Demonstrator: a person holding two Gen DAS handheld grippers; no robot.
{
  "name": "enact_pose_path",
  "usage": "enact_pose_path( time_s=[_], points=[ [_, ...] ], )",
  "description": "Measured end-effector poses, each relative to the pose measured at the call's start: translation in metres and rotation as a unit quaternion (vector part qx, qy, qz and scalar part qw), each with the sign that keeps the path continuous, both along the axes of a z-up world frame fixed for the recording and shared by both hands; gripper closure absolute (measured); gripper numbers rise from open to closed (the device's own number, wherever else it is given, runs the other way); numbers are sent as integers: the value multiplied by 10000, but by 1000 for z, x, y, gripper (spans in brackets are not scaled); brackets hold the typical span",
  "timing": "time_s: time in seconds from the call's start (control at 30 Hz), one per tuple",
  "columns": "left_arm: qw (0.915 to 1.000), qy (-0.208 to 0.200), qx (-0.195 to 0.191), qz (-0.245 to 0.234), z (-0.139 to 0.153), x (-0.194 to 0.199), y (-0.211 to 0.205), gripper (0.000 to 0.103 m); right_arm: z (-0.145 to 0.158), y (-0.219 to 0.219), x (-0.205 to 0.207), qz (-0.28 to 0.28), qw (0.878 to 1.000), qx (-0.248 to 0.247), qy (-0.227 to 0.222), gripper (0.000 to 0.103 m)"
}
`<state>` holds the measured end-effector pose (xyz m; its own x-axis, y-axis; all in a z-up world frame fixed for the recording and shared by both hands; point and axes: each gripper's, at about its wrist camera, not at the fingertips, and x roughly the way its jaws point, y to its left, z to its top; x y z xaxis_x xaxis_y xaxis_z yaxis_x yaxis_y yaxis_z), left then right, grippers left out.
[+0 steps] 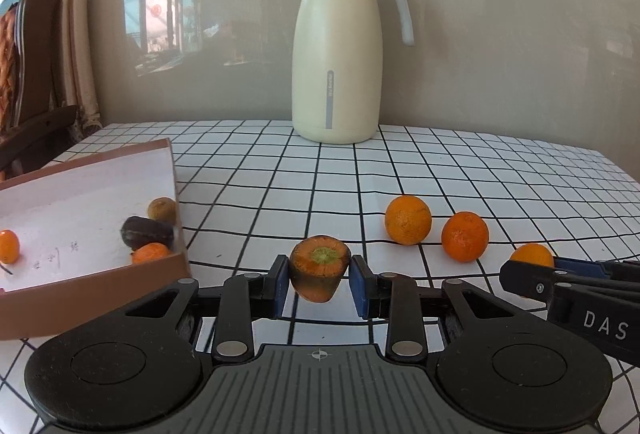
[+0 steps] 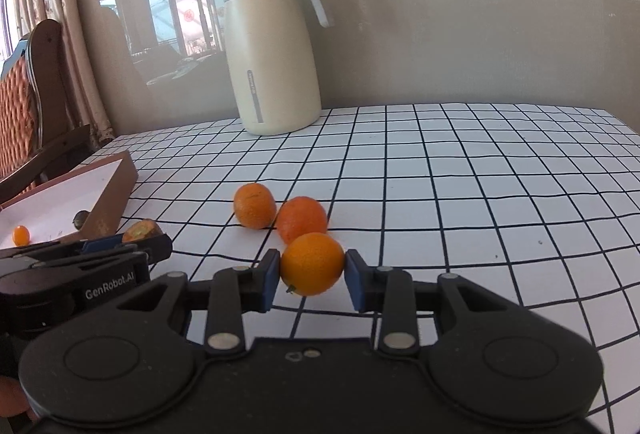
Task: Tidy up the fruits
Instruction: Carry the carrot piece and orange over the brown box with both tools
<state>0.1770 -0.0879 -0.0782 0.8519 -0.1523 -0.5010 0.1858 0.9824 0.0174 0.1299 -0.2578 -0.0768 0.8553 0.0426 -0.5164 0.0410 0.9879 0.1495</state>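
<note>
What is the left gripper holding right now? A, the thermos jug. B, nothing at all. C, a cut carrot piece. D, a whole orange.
C: the left gripper is shut on a carrot piece, its cut orange face with a green core turned toward the camera; the orange is in the right gripper.

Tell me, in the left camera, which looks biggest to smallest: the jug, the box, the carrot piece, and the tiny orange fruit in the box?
1. Jug, though the box runs off the picture, so those two are unsure.
2. Box.
3. Carrot piece, which looks bigger because it is close to the camera.
4. Tiny orange fruit.
</note>
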Motion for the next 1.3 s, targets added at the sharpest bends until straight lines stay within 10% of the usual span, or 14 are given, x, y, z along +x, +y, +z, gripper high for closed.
enact_pose_path(
  time_s=[0.67,1.3],
  points=[
    [9933,-371,4,1094,28,-76,113,70,18,112,-29,1317,9906,-66,-366,77],
    [9748,-632,12,2141,40,-72,220,70,43,195,5,2049,9760,-59,-742,77]
  ],
)
